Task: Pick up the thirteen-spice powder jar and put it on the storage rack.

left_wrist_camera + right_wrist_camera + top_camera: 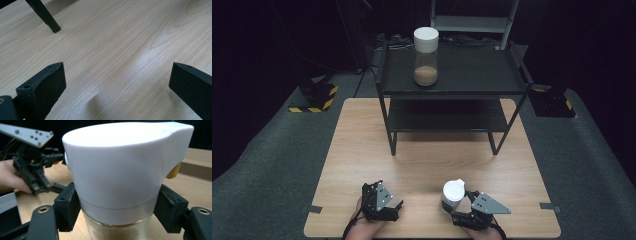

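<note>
A: What lies around the wooden table point(362, 140)?
B: At its near edge, the right gripper point(460, 205) is clamped on a glass jar point(452, 196) with a white spouted lid point(120, 167), just below the lid. Beside it, the left gripper point(393, 205) hovers with jaws spread wide, nothing between them.
A: And farther back?
B: Bare wood, then a black shelf rack point(452, 92) at the table's far end; a second white-lidded jar point(426, 56) stands on its top shelf.
A: The hands?
B: Both sit low at the table's near edge.

Clear glass jar with smooth matt white plastic lid point(117, 170) between matt black right gripper point(120, 212) pads; pale wood-grain tabletop point(112, 50) under left gripper, satin sheen.
</note>
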The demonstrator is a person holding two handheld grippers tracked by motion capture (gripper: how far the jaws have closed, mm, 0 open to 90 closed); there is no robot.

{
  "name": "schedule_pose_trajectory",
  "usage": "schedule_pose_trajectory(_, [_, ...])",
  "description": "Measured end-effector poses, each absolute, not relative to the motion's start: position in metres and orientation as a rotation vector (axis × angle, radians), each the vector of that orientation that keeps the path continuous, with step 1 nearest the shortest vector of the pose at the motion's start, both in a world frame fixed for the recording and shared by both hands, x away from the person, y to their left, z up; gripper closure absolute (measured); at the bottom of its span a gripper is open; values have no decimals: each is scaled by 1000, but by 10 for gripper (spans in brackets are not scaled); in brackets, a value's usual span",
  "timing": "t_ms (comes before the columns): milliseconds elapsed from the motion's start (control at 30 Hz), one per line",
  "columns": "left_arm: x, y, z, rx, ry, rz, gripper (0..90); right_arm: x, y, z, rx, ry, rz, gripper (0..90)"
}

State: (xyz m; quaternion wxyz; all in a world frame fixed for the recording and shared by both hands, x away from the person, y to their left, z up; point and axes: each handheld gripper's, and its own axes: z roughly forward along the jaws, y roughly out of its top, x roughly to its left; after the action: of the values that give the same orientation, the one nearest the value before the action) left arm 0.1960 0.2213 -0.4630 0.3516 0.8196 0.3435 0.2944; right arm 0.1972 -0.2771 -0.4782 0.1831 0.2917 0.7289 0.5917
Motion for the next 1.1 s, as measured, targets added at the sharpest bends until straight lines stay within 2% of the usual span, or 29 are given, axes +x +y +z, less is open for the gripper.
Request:
schedule_pose_trajectory(533, [196,221,-463,2121,887,761,12,192,-307,-467,891,1903,1657,291])
schedule_pose_trajectory(1100, [197,222,-463,2124,884,754,13,195,-315,-442,893,1831,1636,293])
